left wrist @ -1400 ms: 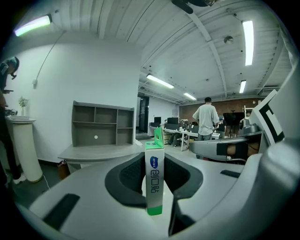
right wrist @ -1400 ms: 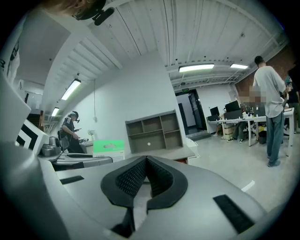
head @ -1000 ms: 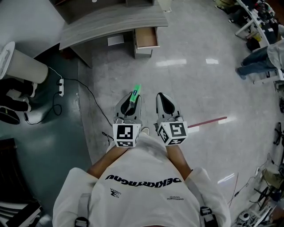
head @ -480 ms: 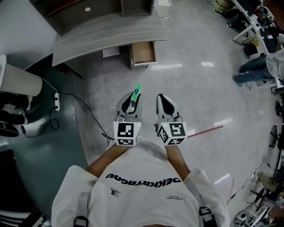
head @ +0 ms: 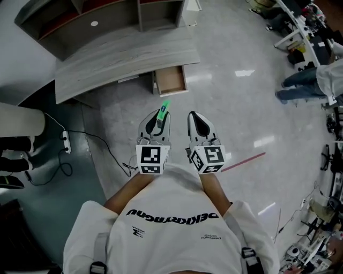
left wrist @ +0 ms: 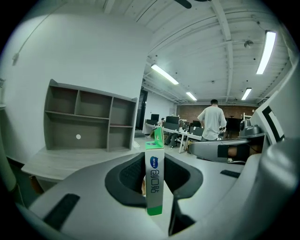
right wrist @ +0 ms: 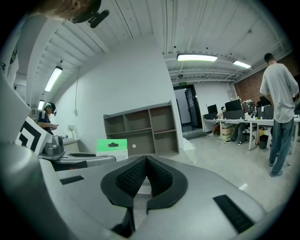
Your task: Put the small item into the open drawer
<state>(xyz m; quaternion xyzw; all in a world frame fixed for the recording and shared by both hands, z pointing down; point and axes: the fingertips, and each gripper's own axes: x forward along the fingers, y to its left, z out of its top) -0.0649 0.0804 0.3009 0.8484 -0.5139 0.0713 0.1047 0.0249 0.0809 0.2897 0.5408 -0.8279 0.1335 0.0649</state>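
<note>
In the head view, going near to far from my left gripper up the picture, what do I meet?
left gripper → small green box held in its jaws → open drawer → grey desk → shelf unit

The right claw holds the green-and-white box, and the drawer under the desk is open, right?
No: the left claw holds the green-and-white box, as the left gripper view shows; the right claw is shut, empty. The drawer is open.

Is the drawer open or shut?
Open. The drawer sticks out from under the desk, and its brown inside shows from above.
</note>
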